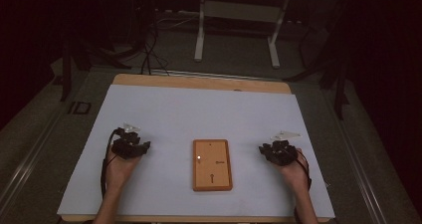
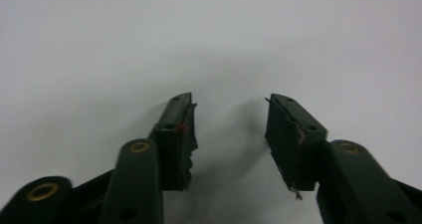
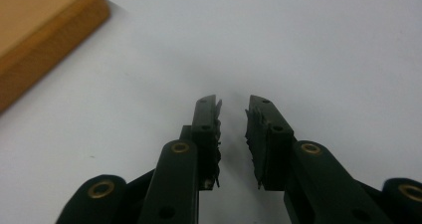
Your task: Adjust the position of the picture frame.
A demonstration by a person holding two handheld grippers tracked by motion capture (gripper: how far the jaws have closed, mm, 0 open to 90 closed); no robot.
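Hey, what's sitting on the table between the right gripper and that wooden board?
Nothing: in the high view, only bare white tabletop separates the right gripper from the wooden board. The right gripper view shows the same bare stretch.

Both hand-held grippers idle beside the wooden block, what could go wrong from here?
1. The flat rectangular wooden block lies low on the white table cover; open jaws of the right hand-held gripper may scrape the cover before they catch its edge.
2. The left hand-held gripper stands well away from the block, so a one-sided push could slide it.
3. Dim light may hide the block's small markings.
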